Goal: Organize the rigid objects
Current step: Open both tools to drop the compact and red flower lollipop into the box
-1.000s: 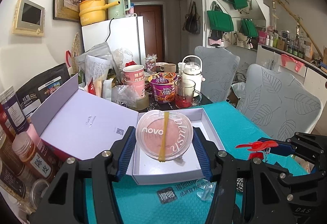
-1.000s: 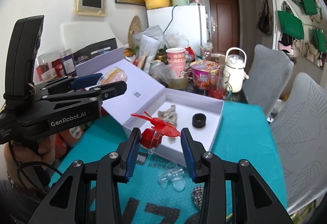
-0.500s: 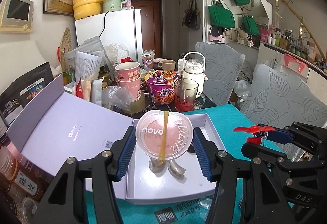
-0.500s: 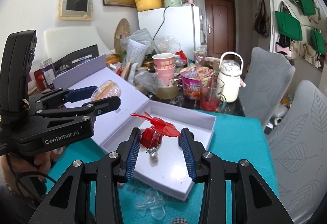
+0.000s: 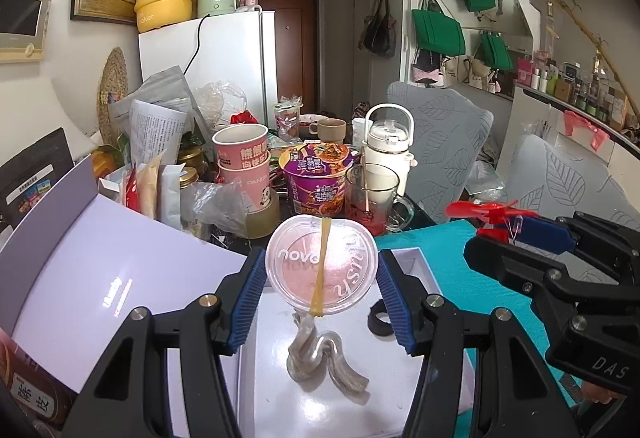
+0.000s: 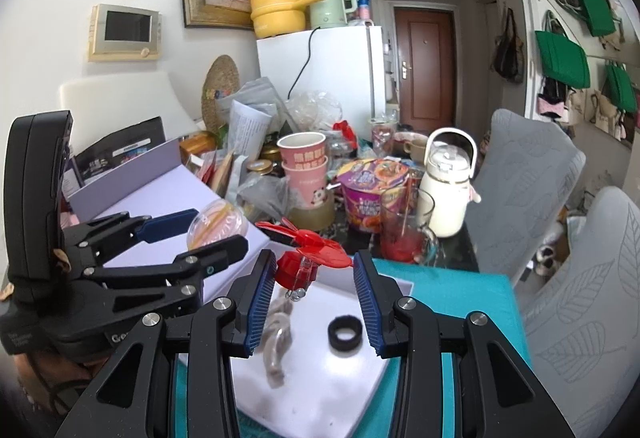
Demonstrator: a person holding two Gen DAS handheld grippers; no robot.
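Pads of the left gripper [image 5: 322, 274] press on both sides of a round clear blush compact [image 5: 322, 264], lettered "novo" on its lid, with a yellow rubber band [image 5: 321, 266] running across it. The jaws stand closed on the compact, which hangs in the air above the white tray of the open box [image 5: 280, 390].

Pads of the right gripper [image 6: 314, 278] flank a small red propeller toy [image 6: 308, 252]; its red body sits against the left pad, and the grip holds it clear of the box [image 6: 340, 390]. The toy's clear part hangs below the red body, and the propeller blades spread above the pads.

Inside the box, directly below the compact, lies a twisted silver-grey piece [image 5: 320, 358]. A black ring [image 6: 345, 333] lies flat on the tray to the right of that piece, apart from it. The box lid [image 5: 100, 278], pale lilac, lies folded open to the left.

The box rests on a teal mat [image 5: 452, 270]. Beyond the box stands a crowd of items: stacked pink paper cups [image 5: 242, 162], a purple instant noodle bowl [image 5: 318, 174], a glass mug [image 5: 372, 198] with red liquid, and a white jug [image 5: 388, 146].
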